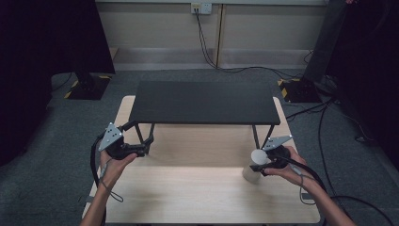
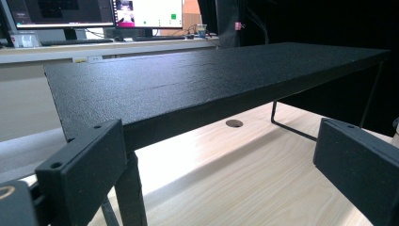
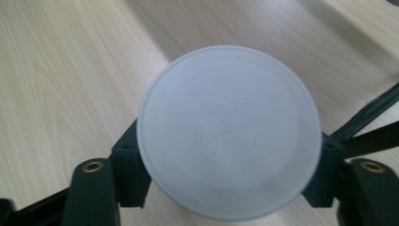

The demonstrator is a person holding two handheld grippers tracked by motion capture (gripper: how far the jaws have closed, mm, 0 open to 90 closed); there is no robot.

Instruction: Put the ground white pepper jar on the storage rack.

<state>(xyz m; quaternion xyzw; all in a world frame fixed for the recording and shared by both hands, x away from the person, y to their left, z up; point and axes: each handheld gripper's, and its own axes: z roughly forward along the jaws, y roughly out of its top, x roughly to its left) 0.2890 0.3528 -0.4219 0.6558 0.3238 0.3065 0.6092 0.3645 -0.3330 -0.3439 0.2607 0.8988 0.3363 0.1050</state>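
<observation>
A black riser shelf [image 1: 202, 101] on thin metal legs stands on the far half of a light wooden table [image 1: 197, 193]. My left gripper [image 1: 143, 149] is open beside the shelf's front left leg; in the left gripper view its jaws [image 2: 221, 169] stand wide apart in front of the shelf's near edge [image 2: 188, 80], with nothing between them. My right gripper [image 1: 261, 165] is shut on a white cup [image 1: 254, 165] by the shelf's front right leg. The cup's flat round end [image 3: 228, 127] faces the right gripper [image 3: 228, 155] camera, with both jaws pressed to its sides.
Grey carpet surrounds the table. Black cables [image 1: 301, 110] run over the floor at the right, and dark stand bases [image 1: 87, 87] sit on the floor at both far sides. A cable hole [image 2: 234, 123] lies in the tabletop under the shelf. Monitors [image 2: 146, 12] stand beyond.
</observation>
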